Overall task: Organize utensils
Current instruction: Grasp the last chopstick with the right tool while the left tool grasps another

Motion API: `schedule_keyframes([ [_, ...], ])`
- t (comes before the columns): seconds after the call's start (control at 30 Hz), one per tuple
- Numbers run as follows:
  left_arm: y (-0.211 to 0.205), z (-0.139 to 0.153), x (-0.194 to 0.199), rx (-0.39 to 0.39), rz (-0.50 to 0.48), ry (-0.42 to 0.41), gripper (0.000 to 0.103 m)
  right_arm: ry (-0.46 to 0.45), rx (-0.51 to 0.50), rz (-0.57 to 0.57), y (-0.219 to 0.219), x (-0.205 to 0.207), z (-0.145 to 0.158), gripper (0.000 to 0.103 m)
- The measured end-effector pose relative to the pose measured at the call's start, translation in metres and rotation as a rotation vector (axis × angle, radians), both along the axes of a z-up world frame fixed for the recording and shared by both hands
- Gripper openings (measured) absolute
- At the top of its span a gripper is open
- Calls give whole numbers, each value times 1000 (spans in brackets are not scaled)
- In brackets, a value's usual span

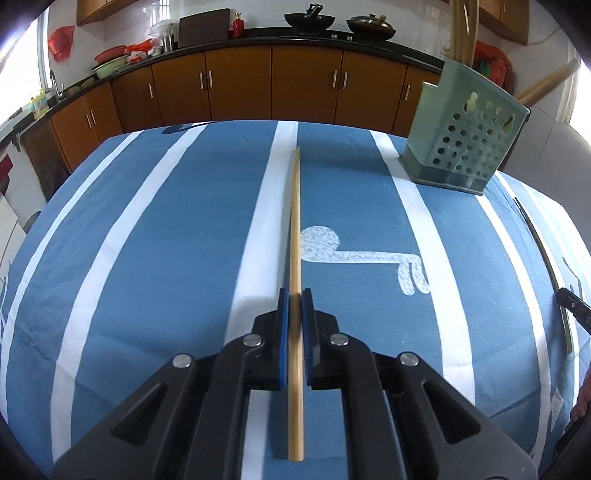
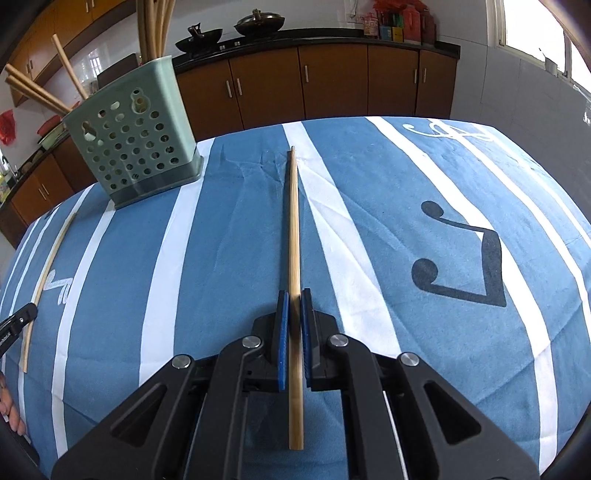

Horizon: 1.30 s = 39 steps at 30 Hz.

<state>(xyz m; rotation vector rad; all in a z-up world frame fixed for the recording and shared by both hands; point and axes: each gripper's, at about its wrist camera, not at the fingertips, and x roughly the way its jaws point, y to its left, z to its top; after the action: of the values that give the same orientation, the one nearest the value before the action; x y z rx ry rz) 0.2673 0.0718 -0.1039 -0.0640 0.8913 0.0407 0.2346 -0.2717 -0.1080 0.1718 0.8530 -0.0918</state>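
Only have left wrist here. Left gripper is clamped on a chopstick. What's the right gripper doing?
Observer: The right gripper is shut on a second chopstick, whose tip points away across the cloth.
Operator: Where's the holder from that side?
Observer: The green holder stands upright to the left of that chopstick, apart from it.
Operator: Anything in it?
Observer: Yes, more chopsticks stand in it, and some lean out to the left.
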Motion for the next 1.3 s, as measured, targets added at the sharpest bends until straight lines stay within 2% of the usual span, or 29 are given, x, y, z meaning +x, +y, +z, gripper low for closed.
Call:
schedule_keyframes([
  [0.23,-3,-3,3,-3,-12,0,15,2,0,-1,0,0,0,8],
  [0.63,-1,-3,4,-33,-3,-4,15,2,4,-2,0,-1,0,8],
  [1.3,0,-3,4,-34,-2,-3,15,2,6,-3,0,-1,0,8],
])
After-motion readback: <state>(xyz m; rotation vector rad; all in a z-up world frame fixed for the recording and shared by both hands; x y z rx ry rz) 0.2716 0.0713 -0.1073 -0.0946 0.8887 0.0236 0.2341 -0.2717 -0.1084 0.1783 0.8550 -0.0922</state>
